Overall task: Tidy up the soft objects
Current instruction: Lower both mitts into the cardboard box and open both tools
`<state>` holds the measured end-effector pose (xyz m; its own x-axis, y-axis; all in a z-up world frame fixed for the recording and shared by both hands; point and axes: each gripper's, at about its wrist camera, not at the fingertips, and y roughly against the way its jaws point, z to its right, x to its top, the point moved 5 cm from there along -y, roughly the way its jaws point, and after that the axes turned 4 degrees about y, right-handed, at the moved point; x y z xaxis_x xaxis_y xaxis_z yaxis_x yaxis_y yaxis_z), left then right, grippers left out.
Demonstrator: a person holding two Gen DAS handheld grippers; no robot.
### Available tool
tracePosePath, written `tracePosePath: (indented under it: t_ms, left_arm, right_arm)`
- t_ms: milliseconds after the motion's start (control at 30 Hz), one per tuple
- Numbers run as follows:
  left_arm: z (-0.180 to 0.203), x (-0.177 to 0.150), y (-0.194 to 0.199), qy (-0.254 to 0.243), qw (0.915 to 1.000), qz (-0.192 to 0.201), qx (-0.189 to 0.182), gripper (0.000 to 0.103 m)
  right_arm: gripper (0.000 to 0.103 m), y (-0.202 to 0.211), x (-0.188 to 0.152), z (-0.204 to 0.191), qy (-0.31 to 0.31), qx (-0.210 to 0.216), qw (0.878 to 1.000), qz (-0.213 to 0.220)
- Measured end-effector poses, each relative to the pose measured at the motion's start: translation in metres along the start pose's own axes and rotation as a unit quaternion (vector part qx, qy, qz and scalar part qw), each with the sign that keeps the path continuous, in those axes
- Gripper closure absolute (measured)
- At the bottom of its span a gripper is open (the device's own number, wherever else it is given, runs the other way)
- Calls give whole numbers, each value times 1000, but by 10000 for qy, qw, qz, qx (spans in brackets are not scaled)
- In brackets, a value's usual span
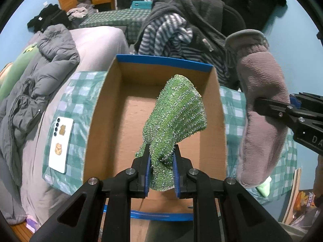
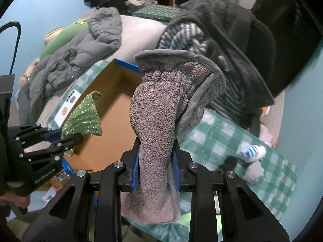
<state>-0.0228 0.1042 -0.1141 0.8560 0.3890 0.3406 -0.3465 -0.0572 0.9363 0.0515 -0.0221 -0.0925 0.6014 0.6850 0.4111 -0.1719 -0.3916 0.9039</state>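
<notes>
My left gripper (image 1: 161,157) is shut on a sparkly green cloth (image 1: 175,109) and holds it above the open cardboard box (image 1: 101,109) with blue edges. The cloth also shows in the right wrist view (image 2: 84,117), as does the left gripper (image 2: 62,135). My right gripper (image 2: 156,151) is shut on a grey fleece mitten (image 2: 159,109) and holds it up, right of the box (image 2: 109,92). In the left wrist view the mitten (image 1: 262,109) hangs beside the box's right wall, with the right gripper (image 1: 260,103) on it.
The box stands on a green checked cloth (image 1: 76,104) with a white phone (image 1: 60,143) to its left. Rolled socks (image 2: 252,151) lie on the cloth (image 2: 222,133) at right. A grey jacket (image 1: 40,84) lies on the bed; striped and dark clothes (image 1: 181,30) hang behind the box.
</notes>
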Motion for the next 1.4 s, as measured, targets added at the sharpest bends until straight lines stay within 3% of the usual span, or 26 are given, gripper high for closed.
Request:
tracePosePath:
  t_ms: [500, 933, 1033, 1100, 1400]
  left_arm:
    - [-47, 3, -21, 339, 9992, -223, 61, 85]
    - [-58, 8, -40, 142, 9989, -444, 57, 83]
    - [-58, 8, -43, 95, 9987, -490, 81, 81]
    - [-58, 8, -43, 96, 9986, -513, 90, 73]
    - [-59, 7, -41, 104, 9985, -524, 94, 65]
  right_arm:
    - [78, -49, 32, -45, 248, 264, 9989, -295]
    - [76, -80, 44, -57, 154, 331, 9980, -520]
    - [69, -84, 45, -57, 131, 298, 9979, -563]
    - [58, -86, 45, -56, 104, 277, 9978, -591]
    - [45, -83, 45, -51, 37, 163, 9980, -603]
